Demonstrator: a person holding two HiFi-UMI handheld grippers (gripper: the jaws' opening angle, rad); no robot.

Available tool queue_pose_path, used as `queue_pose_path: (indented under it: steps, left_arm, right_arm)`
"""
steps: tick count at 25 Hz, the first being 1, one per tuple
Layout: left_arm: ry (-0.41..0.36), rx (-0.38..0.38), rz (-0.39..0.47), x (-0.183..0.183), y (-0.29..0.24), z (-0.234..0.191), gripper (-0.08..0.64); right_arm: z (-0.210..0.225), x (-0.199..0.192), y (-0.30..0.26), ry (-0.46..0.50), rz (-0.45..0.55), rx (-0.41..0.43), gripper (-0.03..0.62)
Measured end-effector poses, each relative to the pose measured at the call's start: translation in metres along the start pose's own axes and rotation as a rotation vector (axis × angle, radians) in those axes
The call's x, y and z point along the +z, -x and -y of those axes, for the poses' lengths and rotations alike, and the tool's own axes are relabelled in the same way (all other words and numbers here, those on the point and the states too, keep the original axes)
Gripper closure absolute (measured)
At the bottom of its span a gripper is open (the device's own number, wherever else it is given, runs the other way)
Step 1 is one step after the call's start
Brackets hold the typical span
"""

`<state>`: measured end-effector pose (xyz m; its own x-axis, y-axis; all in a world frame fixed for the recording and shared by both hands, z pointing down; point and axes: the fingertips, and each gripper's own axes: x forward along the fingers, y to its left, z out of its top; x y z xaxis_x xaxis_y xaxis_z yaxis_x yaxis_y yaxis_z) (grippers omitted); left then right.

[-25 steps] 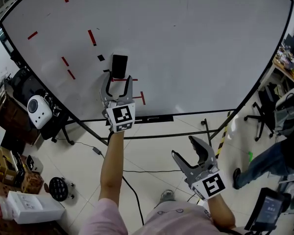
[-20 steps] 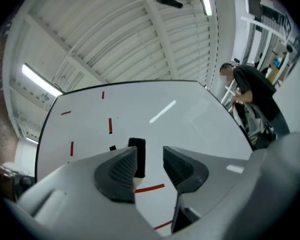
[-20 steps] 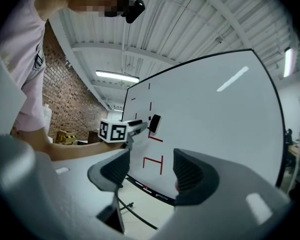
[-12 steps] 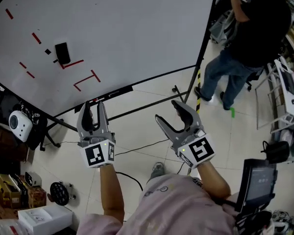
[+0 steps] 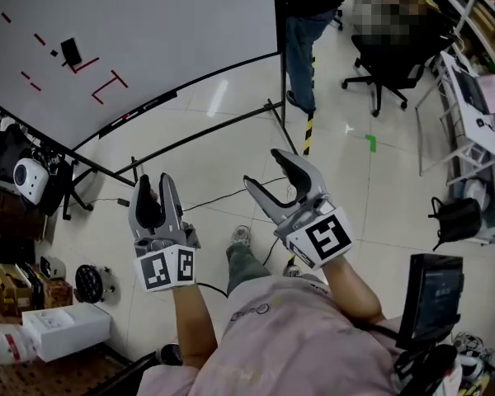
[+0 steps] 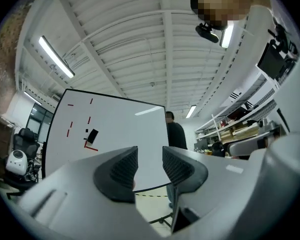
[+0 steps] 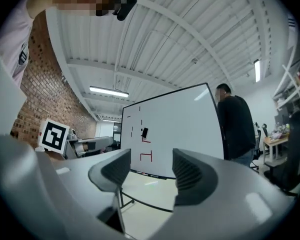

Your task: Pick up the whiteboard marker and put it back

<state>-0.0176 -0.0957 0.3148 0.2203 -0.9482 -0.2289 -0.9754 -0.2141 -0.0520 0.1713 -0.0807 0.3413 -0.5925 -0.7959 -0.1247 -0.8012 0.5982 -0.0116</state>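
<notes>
The whiteboard [image 5: 165, 23] stands far off at the upper left, with red strokes and a black eraser [image 5: 70, 52] stuck on it. Its ledge [image 5: 140, 106] carries small dark items, but I cannot pick out a marker anywhere. My left gripper [image 5: 155, 186] hangs over the floor, jaws drawn close, nothing visible between them. In the left gripper view the left gripper [image 6: 150, 166] points towards the whiteboard [image 6: 120, 129]. My right gripper [image 5: 274, 172] stands open and empty beside it. In its own view the right gripper [image 7: 151, 171] faces the whiteboard [image 7: 180, 124] too.
A person in dark clothes [image 5: 309, 23] stands at the board's right edge. An office chair [image 5: 388, 64] is at the upper right and shelving runs along the right. The stand's legs [image 5: 190, 139] and cables cross the tiled floor. A white device [image 5: 29, 180] and a box [image 5: 66, 332] sit at the left.
Both grippers have drawn well back from the whiteboard and the view has swung right. The left jaws, wide open beside the eraser a second ago, have shut.
</notes>
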Motion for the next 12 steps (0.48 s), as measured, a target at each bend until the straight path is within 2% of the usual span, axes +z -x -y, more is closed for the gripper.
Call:
queue_pose_path:
  steps: [4,8,10,12]
  left_arm:
    - [0.0,-0.004,0.005,0.024,0.054,0.042,0.4]
    - [0.005,0.036,0.019,0.042,0.085,0.042,0.4]
    - [0.006,0.038,0.029,0.048,0.095,0.04,0.4]
    - [0.008,0.043,0.019,0.049,0.105,0.034,0.4]
  right_arm:
    - [-0.018,0.001,0.06,-0.03,-0.016,0.017,0.336]
    - [-0.042,0.009,0.081,-0.016,-0.015,0.057,0.341]
    - [-0.051,0.012,0.084,0.002,-0.005,0.066,0.369]
    - [-0.061,0.011,0.083,-0.001,0.008,0.067,0.428]
